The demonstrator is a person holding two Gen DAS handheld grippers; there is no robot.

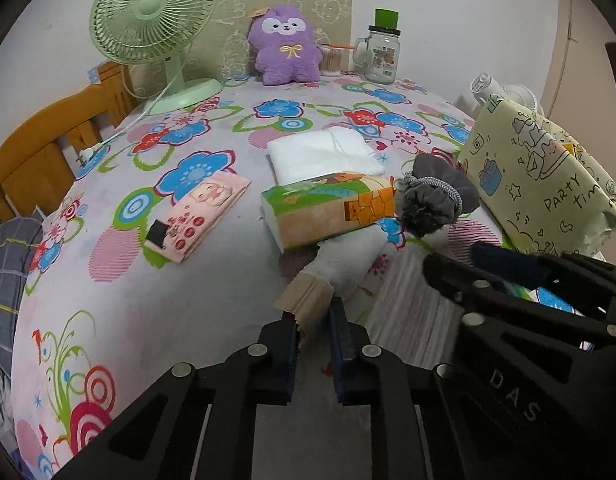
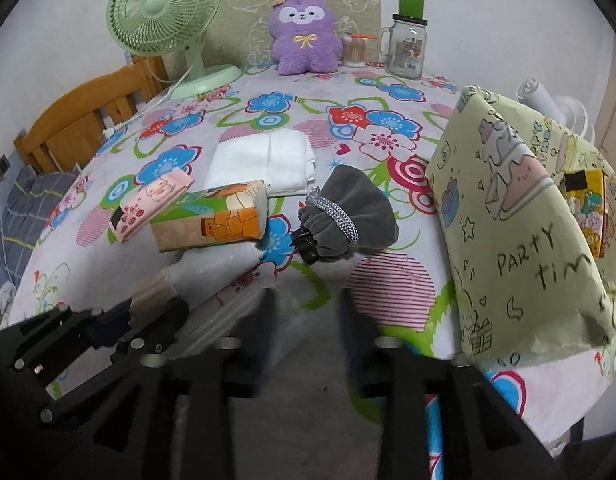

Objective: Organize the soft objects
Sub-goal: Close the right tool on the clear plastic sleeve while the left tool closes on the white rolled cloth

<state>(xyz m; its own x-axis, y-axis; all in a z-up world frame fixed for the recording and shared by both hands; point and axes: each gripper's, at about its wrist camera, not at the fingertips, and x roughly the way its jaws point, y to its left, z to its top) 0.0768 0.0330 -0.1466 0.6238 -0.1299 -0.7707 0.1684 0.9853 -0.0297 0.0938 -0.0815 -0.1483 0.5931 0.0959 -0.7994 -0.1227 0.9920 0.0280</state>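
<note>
Now sock (image 1: 344, 264) cuff between left fingers (image 1: 340, 332).

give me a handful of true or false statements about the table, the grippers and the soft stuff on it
1. The left gripper is closed on the tan cuff of the pale sock. True.
2. The right gripper is gripping the grey drawstring pouch. False: its fingers are apart with nothing between them, and the pouch lies ahead of them on the tablecloth.
3. The purple plush toy stands at the far edge, between the green fan and the glass jar. True.
4. The tissue pack sits inside the party bag. False: it lies on the cloth, left of the pouch.
5. The folded white cloth lies beyond the tissue pack. True.
</note>
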